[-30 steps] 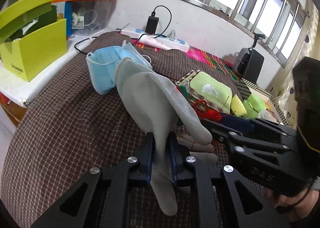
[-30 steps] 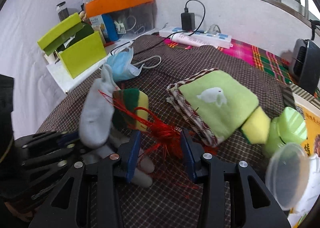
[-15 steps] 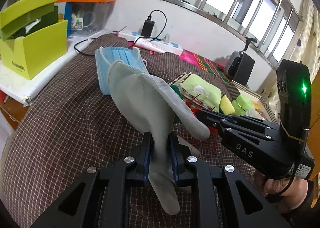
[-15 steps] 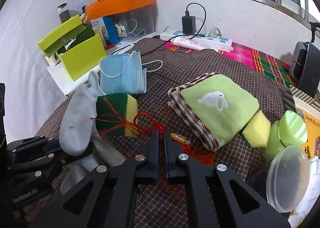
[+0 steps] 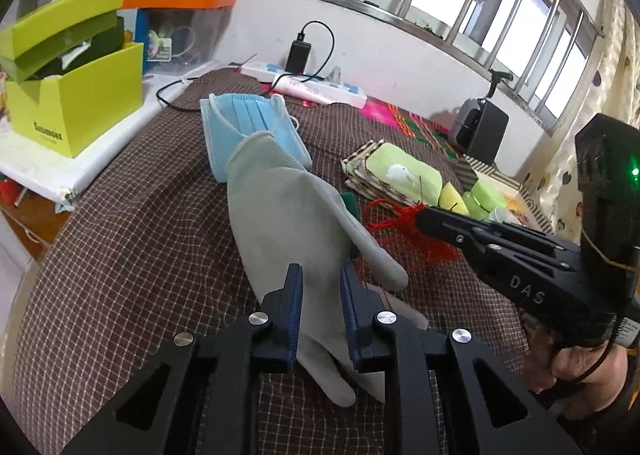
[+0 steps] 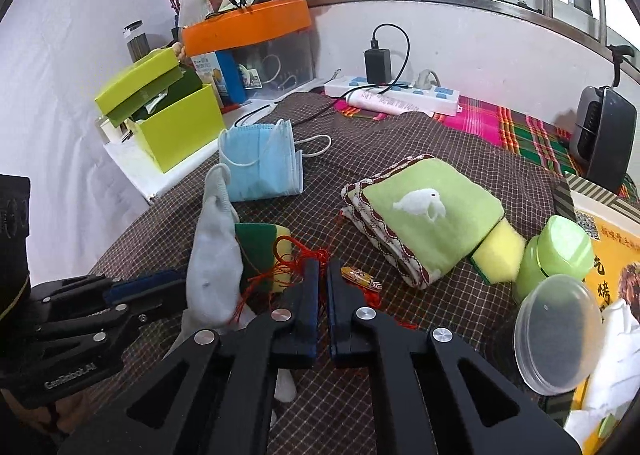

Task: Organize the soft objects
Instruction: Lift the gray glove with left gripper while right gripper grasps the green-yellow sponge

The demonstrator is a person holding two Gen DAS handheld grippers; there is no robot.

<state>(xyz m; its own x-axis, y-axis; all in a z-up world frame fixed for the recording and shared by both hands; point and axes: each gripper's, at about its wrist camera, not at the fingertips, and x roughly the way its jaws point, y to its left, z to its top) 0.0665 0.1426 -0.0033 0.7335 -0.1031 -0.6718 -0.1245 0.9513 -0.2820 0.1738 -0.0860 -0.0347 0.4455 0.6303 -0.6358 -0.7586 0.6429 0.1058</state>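
My left gripper point(image 5: 319, 287) is shut on a grey work glove point(image 5: 288, 211) and holds it up above the checked cloth; the glove also shows in the right wrist view point(image 6: 216, 255). My right gripper point(image 6: 323, 287) is shut on a red tasselled cord point(image 6: 296, 255) that trails over a green and yellow sponge point(image 6: 260, 251). The cord also shows in the left wrist view point(image 5: 404, 231). A blue face mask point(image 6: 260, 163) lies behind the glove. A folded green towel point(image 6: 424, 215) lies to the right, with a yellow sponge point(image 6: 500, 255) beside it.
A lime green box point(image 6: 168, 123) and an orange-lidded clear bin point(image 6: 256, 39) stand at the back left. A power strip point(image 6: 396, 95) lies by the wall. A green jar point(image 6: 556, 259) and a clear lid point(image 6: 556, 335) sit at the right. A black fan point(image 6: 604, 135) stands at the back right.
My right gripper has closed on the red cord and lifted it slightly. My left gripper has kept its hold on the glove and drawn back a little.
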